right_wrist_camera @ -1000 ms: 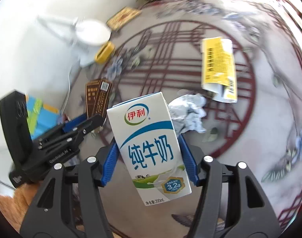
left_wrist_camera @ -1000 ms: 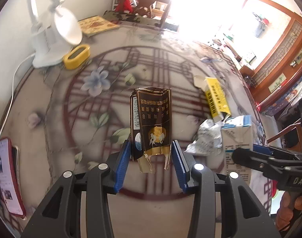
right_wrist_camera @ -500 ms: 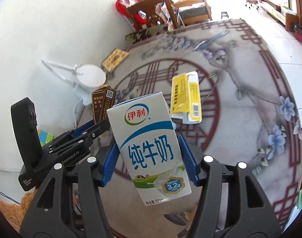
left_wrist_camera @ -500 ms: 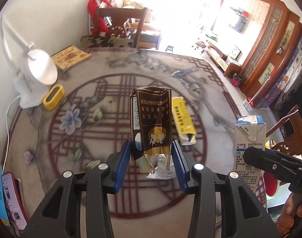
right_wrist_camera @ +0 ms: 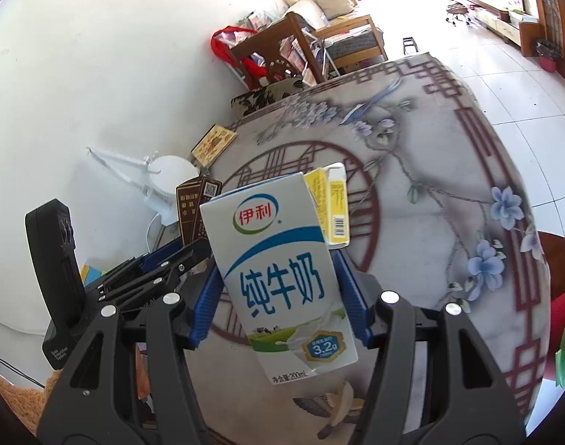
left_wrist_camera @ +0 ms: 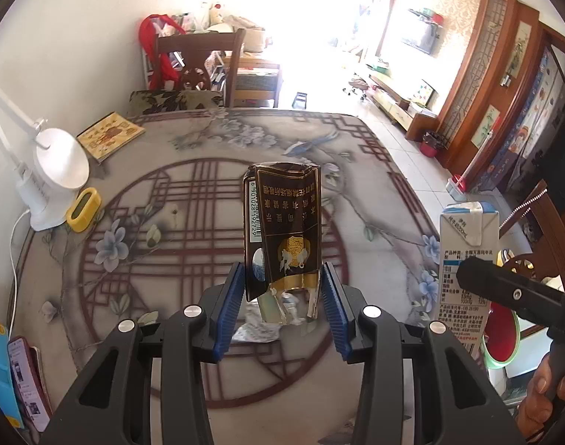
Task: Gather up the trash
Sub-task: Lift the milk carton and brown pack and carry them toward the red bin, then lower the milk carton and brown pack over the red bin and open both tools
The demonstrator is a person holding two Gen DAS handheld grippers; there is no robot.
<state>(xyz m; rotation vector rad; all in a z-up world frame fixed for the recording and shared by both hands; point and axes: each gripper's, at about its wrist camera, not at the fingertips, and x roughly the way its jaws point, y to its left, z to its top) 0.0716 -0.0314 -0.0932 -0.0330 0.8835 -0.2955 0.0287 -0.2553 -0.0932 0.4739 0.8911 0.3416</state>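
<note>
Torn cigarette pack point(left_wrist_camera: 282, 230) (boxy milk carton point(right_wrist_camera: 282, 270))

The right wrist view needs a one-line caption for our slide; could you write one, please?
Right gripper holds a white milk carton above the patterned table, a yellow box lying behind it.

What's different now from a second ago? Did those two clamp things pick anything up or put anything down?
Nothing was picked up or let go. Both rose away from the table: the left hand-held gripper carried the dark cigarette pack up, the right hand-held gripper the milk carton, so far more of the room shows. The yellow box and crumpled foil stayed on the table, as did the white lamp.
</note>
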